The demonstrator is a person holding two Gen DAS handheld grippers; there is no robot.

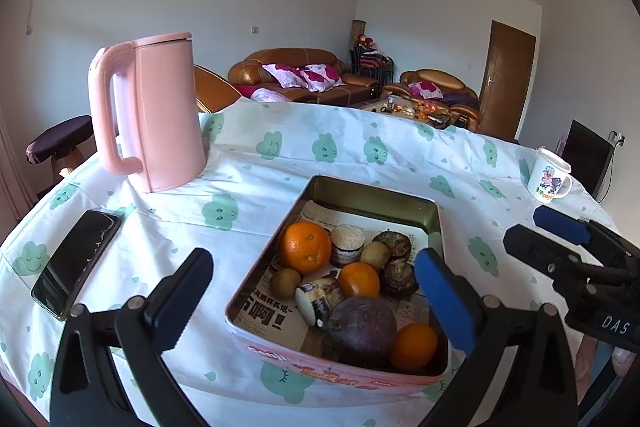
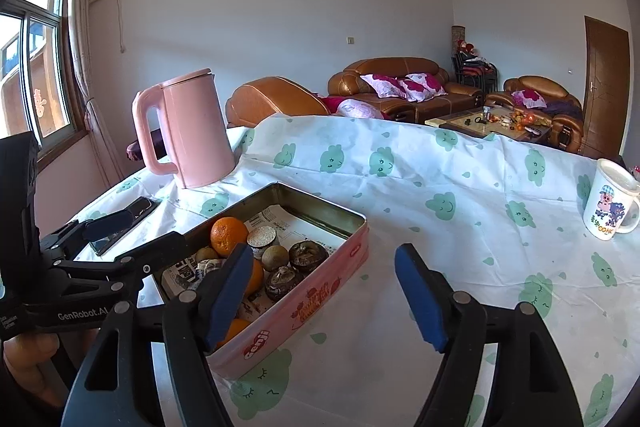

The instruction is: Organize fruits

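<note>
Fruits [image 1: 344,283] sat piled in the pink tin [image 1: 434,223] beside the kettle [image 1: 160,115] on the tabletop [image 1: 360,155]. Oranges looked firm; grab around the middle. Both hand-held grippers, left [image 1: 316,267] and right [image 2: 324,291], were wide, empty.

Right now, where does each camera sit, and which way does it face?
Left wrist: on the left tongs, open, looking down into the tin of fruit; right tongs enter at right.
Right wrist: on the right tongs, open over the cloth right of the tin; left tongs and a hand at left.
Shared: tin, kettle, mug, phone, sofas.
</note>
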